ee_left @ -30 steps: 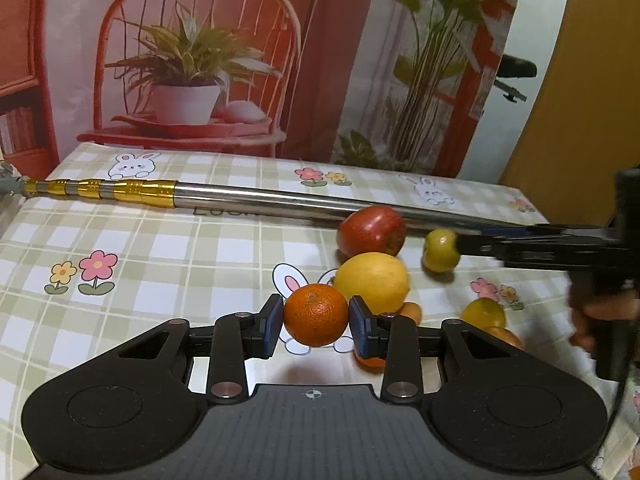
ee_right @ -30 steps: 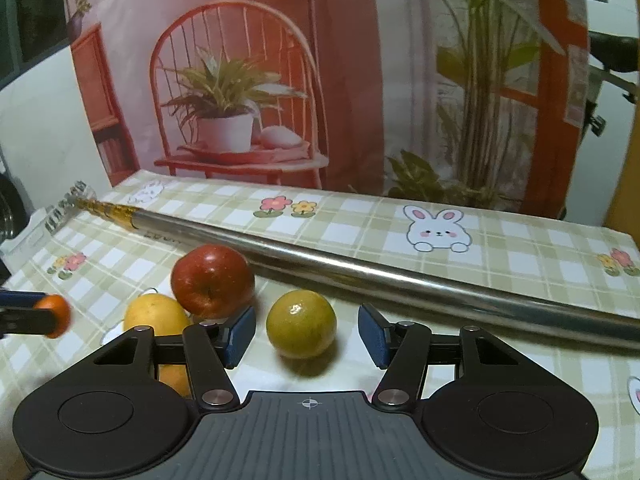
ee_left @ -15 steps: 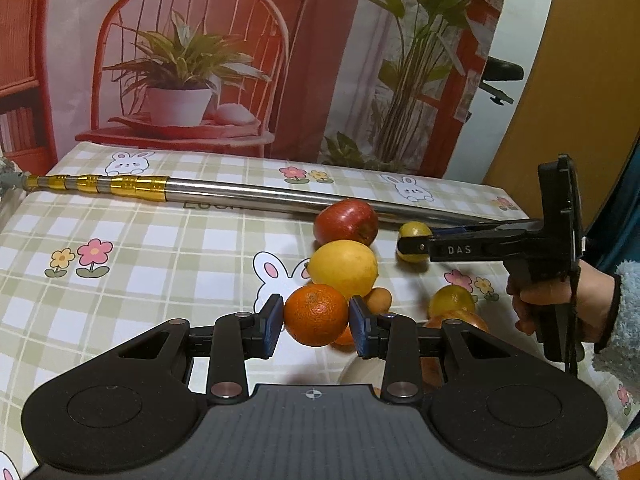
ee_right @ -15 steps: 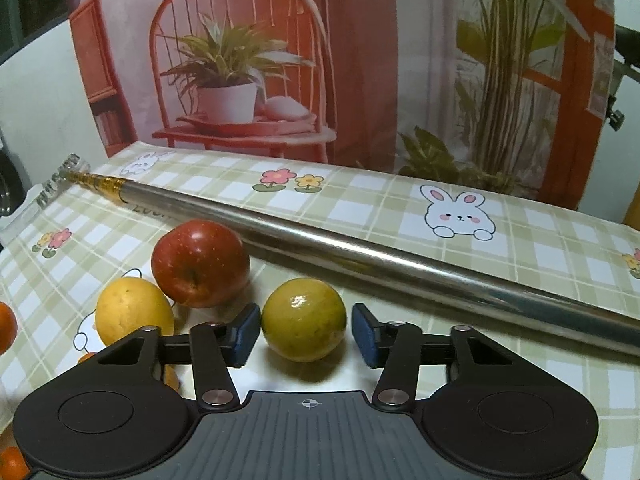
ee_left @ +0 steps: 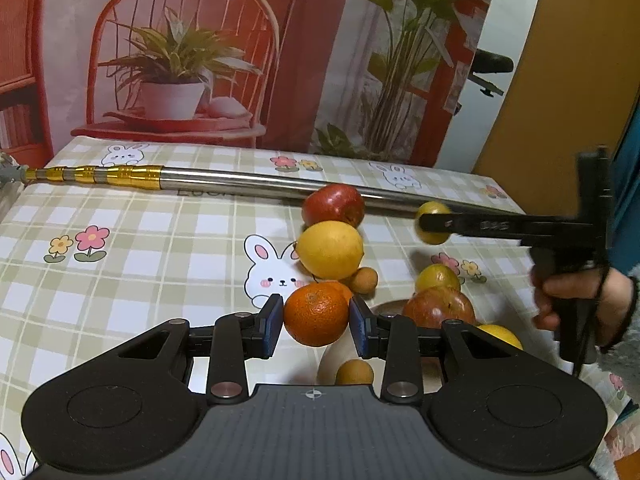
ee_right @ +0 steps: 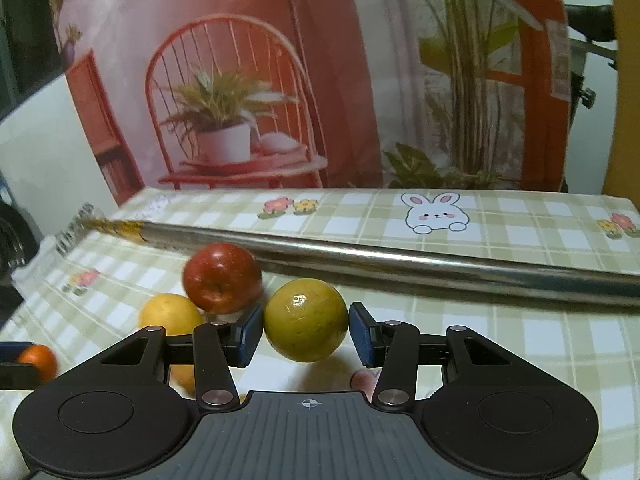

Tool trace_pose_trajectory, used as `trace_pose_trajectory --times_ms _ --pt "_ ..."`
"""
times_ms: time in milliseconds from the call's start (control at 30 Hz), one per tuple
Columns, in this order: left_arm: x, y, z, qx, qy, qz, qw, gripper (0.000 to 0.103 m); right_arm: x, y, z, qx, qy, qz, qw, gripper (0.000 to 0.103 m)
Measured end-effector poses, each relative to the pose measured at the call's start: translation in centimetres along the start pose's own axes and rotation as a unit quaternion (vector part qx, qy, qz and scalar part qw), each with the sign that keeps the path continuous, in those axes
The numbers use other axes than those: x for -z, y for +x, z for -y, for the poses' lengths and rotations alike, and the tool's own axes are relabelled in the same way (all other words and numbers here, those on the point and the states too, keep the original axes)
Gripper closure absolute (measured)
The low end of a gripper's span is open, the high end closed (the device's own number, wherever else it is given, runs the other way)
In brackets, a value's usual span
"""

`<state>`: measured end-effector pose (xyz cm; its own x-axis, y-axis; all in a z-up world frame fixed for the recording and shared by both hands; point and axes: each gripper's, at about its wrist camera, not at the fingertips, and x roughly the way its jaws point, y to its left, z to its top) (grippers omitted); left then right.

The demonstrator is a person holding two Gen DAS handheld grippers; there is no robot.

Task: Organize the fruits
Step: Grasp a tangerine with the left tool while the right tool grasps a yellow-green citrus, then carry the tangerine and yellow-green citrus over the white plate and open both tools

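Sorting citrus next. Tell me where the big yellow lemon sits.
In the left wrist view, the lemon sits centre-right on the tablecloth, just in front of the red apple.

I count two red apples [ee_left: 333, 205] [ee_left: 439, 307], two oranges [ee_left: 316, 314] [ee_left: 339, 287] and two lemons [ee_left: 330, 249] [ee_left: 500, 335]. There are two yellow-green citrus [ee_left: 433, 223] [ee_left: 437, 277], two small brown fruits [ee_left: 364, 279] [ee_left: 354, 372], and one metal pole [ee_left: 248, 182] along the tablecloth's far edge.

Left tongs [ee_left: 316, 320] clamp an orange [ee_left: 316, 314] above the table [ee_left: 160, 248].
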<state>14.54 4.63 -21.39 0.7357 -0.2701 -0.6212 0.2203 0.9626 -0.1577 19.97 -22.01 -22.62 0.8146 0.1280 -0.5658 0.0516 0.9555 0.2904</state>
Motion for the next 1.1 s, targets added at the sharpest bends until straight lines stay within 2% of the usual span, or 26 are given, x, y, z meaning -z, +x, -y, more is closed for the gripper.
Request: trace_pose_trajectory --times_ms 400,600,867,1100 --pt "0.2 1.0 1.8 0.016 0.04 -0.012 0.999 0.065 1.9 -5.4 -0.2 -0.024 0.028 0.029 0.999 0.06" --pt "0.7 2.9 2.7 0.024 0.07 -0.031 0.9968 0.065 2.7 -6.7 -0.4 -0.029 0.049 0.037 0.998 0.06" --pt "0.9 4.3 4.4 0.025 0.133 -0.038 0.99 0.065 3.8 -8.0 -1.1 -0.029 0.053 0.038 0.997 0.06" --pt "1.4 5.5 4.9 0.029 0.143 -0.055 0.9877 0.065 4.8 -8.7 -0.8 -0.027 0.067 0.038 0.997 0.06"
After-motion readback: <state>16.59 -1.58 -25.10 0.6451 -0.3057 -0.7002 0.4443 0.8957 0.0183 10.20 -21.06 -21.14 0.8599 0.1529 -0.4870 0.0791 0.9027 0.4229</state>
